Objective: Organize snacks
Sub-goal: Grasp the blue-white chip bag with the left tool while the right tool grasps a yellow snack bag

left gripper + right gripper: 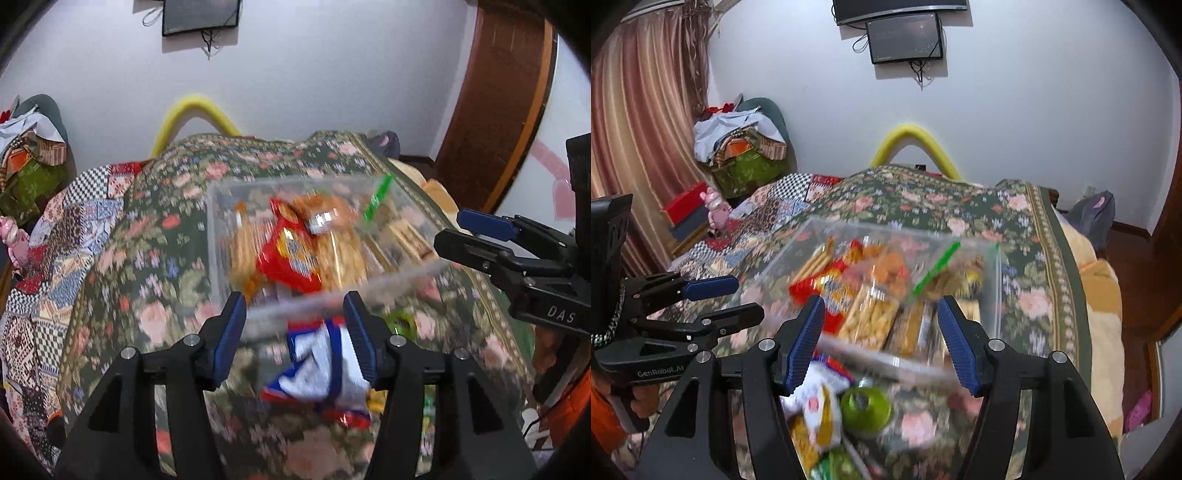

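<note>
Left wrist view: my left gripper (293, 332) stands spread, empty, just short of the clear plastic bin (236, 199). My right gripper (881, 339) is spread too; crinkly snack packets (871, 317) fill the bin.

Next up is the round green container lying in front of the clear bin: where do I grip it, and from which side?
My pick: come down from above with the right gripper, whose jaws stand open and empty, and close across the rim of the green container. It lies flat on the floral bedspread with its round face up. The white packet crowds its left edge, so set the fingers front and back. Blur hides finer detail.
</note>
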`<state>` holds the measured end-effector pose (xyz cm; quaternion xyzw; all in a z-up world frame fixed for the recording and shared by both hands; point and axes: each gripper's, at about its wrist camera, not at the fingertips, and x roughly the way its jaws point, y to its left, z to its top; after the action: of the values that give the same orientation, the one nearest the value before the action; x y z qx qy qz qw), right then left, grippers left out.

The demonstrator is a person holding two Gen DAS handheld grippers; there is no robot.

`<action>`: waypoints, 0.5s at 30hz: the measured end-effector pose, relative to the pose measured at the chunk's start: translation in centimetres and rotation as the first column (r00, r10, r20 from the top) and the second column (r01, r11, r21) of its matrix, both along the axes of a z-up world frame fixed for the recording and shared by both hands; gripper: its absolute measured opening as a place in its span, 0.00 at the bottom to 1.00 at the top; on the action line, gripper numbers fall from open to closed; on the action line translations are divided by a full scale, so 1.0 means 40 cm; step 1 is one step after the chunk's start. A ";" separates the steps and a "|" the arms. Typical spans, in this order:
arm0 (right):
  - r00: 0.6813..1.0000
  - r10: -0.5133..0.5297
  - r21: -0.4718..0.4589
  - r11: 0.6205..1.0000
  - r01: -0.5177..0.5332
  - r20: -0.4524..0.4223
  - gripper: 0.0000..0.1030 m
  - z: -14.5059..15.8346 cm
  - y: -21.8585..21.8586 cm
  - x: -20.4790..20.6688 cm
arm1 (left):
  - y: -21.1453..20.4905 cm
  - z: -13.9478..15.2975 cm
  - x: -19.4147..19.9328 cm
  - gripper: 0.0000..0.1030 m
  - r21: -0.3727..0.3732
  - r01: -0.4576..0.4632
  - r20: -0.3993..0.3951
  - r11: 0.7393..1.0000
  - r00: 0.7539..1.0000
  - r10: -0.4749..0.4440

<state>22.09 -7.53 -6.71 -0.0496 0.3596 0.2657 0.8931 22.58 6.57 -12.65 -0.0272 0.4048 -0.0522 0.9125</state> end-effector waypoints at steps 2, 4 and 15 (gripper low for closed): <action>1.000 0.004 0.000 1.000 -0.004 -0.023 0.59 -0.019 -0.013 -0.019 | -0.012 -0.024 -0.022 0.54 -0.003 0.015 -0.024 1.000 1.000 -0.015; 0.999 0.005 0.004 1.000 -0.005 -0.047 0.59 -0.039 -0.022 -0.037 | -0.026 -0.048 -0.036 0.54 -0.003 0.029 -0.042 1.000 0.999 -0.030; 0.987 0.029 0.011 1.000 -0.028 -0.158 0.59 -0.134 -0.023 -0.102 | -0.053 -0.164 -0.049 0.65 -0.040 0.020 -0.119 0.999 0.993 -0.025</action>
<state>18.02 -8.45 -12.06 -0.0294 0.4275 0.2830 0.8581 20.62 4.47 -19.22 -0.0435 0.4579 -0.0687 0.8853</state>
